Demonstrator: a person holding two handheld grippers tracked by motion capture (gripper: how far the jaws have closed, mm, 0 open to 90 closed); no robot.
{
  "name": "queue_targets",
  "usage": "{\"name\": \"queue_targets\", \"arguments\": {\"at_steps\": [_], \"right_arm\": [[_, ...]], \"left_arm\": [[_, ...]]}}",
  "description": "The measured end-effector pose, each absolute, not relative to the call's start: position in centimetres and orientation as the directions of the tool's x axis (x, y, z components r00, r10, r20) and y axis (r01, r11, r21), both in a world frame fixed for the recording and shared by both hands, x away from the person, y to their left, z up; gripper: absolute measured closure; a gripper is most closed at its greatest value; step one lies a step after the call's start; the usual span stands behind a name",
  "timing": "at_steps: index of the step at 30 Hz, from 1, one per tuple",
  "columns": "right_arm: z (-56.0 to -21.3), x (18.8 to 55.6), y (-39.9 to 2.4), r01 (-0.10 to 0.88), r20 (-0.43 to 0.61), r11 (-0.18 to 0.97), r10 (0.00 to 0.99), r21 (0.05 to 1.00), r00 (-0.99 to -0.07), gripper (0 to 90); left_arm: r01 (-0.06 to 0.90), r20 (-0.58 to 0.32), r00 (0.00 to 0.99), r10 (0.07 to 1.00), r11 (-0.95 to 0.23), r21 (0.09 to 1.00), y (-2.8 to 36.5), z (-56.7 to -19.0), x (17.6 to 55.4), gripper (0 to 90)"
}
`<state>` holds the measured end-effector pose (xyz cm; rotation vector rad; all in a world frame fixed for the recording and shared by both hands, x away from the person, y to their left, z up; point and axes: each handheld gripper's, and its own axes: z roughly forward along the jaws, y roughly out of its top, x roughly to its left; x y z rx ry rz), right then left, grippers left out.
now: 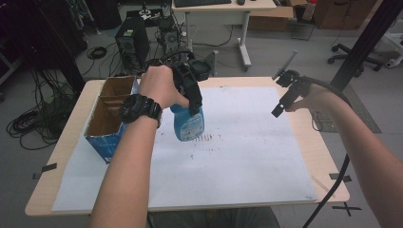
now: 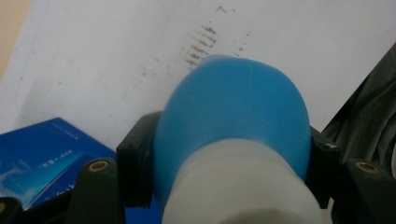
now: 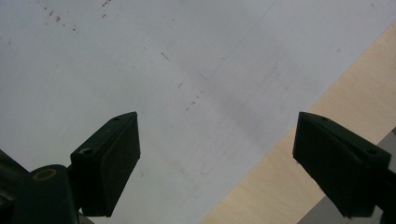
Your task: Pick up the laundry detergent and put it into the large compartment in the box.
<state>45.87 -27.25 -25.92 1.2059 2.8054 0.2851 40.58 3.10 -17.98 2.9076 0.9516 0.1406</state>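
A blue plastic bottle (image 1: 188, 124) with a white neck hangs above the white paper sheet (image 1: 247, 142), held by my left gripper (image 1: 192, 95), which is shut on its upper part. In the left gripper view the bottle (image 2: 233, 116) bulges between the two black jaws, pressed on both sides. My right gripper (image 1: 280, 107) hovers over the right side of the table, open, with nothing between its fingers (image 3: 109, 163); below it lie the white sheet (image 3: 163, 70) and the table's wooden edge (image 3: 336, 107).
An open blue cardboard box (image 1: 110, 118) with brown inner dividers stands at the table's left side, close to the bottle. Its blue wall (image 2: 42, 158) lies just beside the left jaw. Dark smudges (image 1: 204, 137) mark the sheet. Cables, a computer tower and desks lie beyond the table.
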Motion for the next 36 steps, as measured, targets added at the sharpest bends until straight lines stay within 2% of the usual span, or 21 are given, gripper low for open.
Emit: {"name": "queue_targets", "arguments": {"at_steps": [10, 22, 36], "right_arm": [[-25.8, 46.0, -26.9, 0.705, 0.004, 0.680, 0.719, 0.199, -0.695, 14.8], [-25.7, 46.0, -26.8, 0.702, 0.002, 0.684, 0.716, 0.198, -0.698, 14.8], [-25.8, 46.2, -26.8, 0.700, 0.002, 0.686, 0.714, 0.200, -0.700, 14.7]], "left_arm": [[0.667, 0.066, 0.736, 0.674, -0.738, 0.096, 4.4, -17.0, 40.8, 36.2], [0.747, 0.024, 0.655, 0.756, -0.651, 0.136, 5.9, -15.2, 41.0, 36.3], [0.808, 0.054, 0.564, 0.824, -0.564, 0.173, 7.9, -13.6, 41.2, 36.3]]}}
